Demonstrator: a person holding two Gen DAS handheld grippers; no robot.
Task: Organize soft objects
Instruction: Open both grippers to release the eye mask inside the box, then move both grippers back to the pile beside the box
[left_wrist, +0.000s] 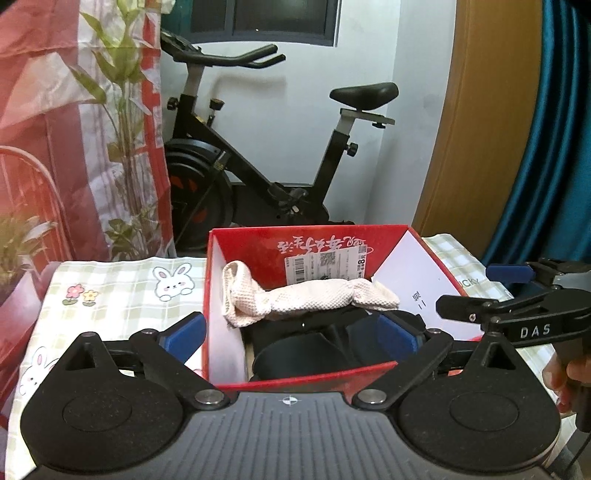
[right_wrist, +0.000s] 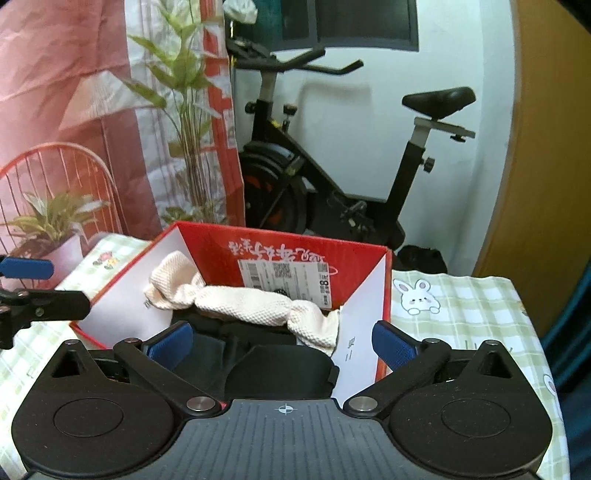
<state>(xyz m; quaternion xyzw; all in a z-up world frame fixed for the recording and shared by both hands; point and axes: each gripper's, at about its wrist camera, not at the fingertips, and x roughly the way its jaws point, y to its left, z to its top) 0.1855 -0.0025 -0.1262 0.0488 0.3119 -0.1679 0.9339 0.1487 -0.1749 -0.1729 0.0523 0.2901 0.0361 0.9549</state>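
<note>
A cream waffle-knit cloth (left_wrist: 306, 297) (right_wrist: 243, 306), twisted into a roll, lies across the open red cardboard box (left_wrist: 258, 243) (right_wrist: 295, 251). It rests on top of black soft items (left_wrist: 306, 350) (right_wrist: 280, 365) inside the box. My left gripper (left_wrist: 291, 334) hangs open over the box's near edge with nothing between its blue pads (left_wrist: 184, 334). My right gripper (right_wrist: 282, 345) is also open and empty, in front of the box, its blue pads (right_wrist: 393, 349) wide apart. In the left wrist view the right gripper (left_wrist: 517, 295) shows at the right edge, beside the box.
The box stands on a table with a green checked rabbit-print cloth (left_wrist: 110, 295) (right_wrist: 461, 306). Behind are a black exercise bike (left_wrist: 258, 166) (right_wrist: 351, 184), a pink backdrop with plants (left_wrist: 74, 129), a wooden door (left_wrist: 491, 129) and a blue curtain (left_wrist: 554, 129). A person's hand (left_wrist: 565, 373) holds the right gripper.
</note>
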